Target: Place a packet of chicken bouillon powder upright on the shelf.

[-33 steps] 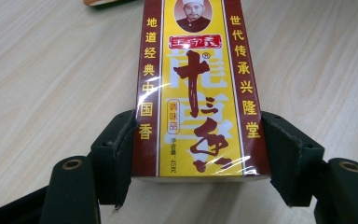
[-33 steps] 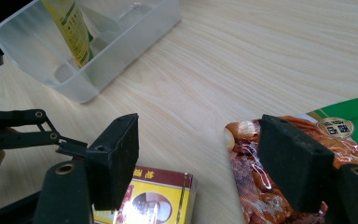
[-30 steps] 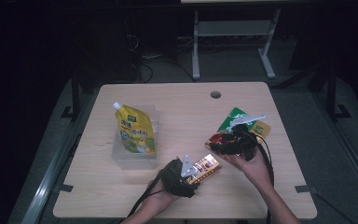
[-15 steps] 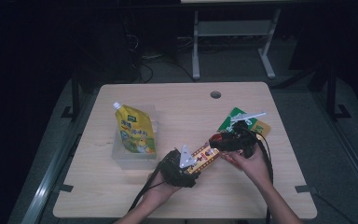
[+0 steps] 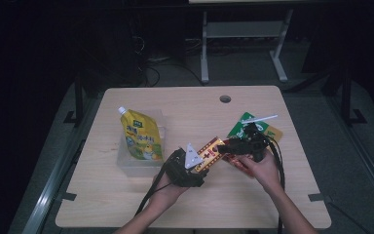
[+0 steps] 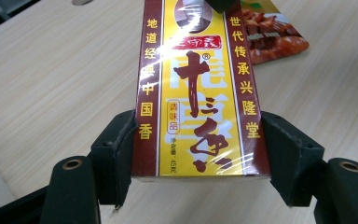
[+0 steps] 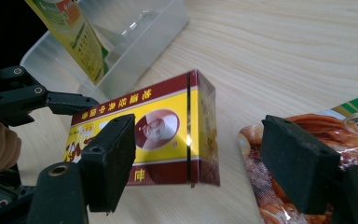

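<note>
High view: spice box held across the gap between my two grippers

Item: yellow-and-maroon spice box (image 5: 209,152), carried just above the worktop (image 5: 272,204), right of the clear tub (image 5: 126,163).

Grip: left gripper (image 6: 196,140) has its fingers (image 6: 116,149) closed on the box's near end, pads flat against both long sides. Right gripper (image 7: 200,163) stands wide; its fingers (image 7: 109,158) flank the far end without pressing, one pad beside the printed face, the other apart over the red snack pouch (image 7: 307,140).

Axis: the box's long axis runs from my left gripper towards my right, rising slightly away from the tub.

Judgement: the right gripper is placed at the free end; I expect a hand-over needs it to close there.

Also by the tub: yellow spouted pouch (image 5: 141,136) standing in it.
</note>
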Motion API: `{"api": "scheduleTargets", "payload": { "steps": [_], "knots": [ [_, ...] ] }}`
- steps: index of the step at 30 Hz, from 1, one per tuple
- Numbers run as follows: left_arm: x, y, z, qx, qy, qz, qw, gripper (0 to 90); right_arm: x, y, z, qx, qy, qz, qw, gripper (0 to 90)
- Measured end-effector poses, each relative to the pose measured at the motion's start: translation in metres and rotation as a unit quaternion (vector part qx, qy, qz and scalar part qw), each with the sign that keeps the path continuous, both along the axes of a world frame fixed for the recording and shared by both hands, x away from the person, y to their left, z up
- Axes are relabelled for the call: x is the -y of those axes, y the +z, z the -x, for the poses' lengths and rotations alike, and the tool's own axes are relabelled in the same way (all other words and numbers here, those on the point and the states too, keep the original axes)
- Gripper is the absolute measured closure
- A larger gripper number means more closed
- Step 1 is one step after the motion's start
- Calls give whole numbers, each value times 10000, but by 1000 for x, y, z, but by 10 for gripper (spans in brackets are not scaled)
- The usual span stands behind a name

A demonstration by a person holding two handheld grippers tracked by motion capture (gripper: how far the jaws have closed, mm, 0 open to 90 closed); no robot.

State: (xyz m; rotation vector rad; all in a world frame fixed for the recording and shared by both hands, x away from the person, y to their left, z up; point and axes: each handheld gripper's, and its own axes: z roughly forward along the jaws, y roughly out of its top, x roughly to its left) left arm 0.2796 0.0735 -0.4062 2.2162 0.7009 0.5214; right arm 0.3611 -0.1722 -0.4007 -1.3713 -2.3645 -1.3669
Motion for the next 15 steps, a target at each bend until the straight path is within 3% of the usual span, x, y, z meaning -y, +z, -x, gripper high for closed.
{"api": "scheduleTargets", "payload": {
  "steps": [3, 7, 9, 13, 15],
  "knots": [
    [-1, 2, -1, 81, 31, 51, 9999, 325, -1, -3, -2, -145, 27, -102, 9998, 238],
    [-3, 3, -2, 149, 95, 115, 9998, 325, -3, -6, -5, -424, 97, -420, 9982, 239],
    [-3, 3, -2, 154, 102, 134, 9997, 325, -6, -7, -7, -453, 165, -498, 9976, 254],
    [-1, 2, -2, 156, 133, 129, 9997, 325, -11, -8, -7, -556, 304, -576, 9963, 342],
    [-1, 1, -2, 157, 160, 111, 9997, 324, -15, -7, -7, -556, 287, -493, 9968, 324]
  ]
}}
